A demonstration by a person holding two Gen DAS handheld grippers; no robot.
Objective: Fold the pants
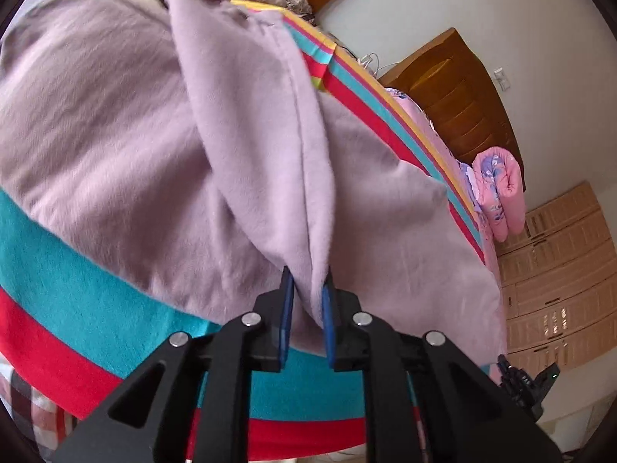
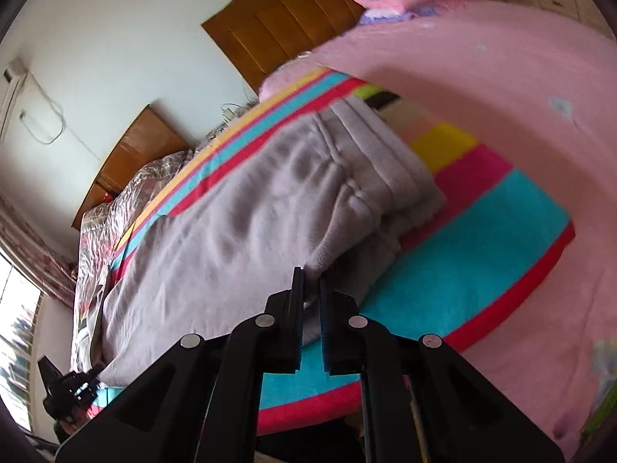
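Note:
Pale lilac-grey fleece pants [image 1: 127, 123] lie spread on a striped blanket [image 1: 58, 289] over a bed. In the left wrist view my left gripper [image 1: 308, 289] is shut on a raised fold of the pants, which stands up between the blue pads as a ridge running away from me. In the right wrist view the pants [image 2: 231, 212] stretch to the left, the ribbed waistband end [image 2: 385, 154] at the upper right. My right gripper [image 2: 310, 281] is shut on the near edge of the pants, a pinch of cloth showing between its fingers.
The striped blanket [image 2: 482, 239] lies on a pink bedspread [image 2: 501, 96]. A rolled pink floral quilt [image 1: 497, 189] sits by the wooden headboard [image 1: 462, 92]. A silvery crinkled cover [image 2: 115, 208] lies beyond the pants. The other gripper [image 2: 65, 389] shows at the lower left. A wardrobe [image 1: 559, 270] stands behind.

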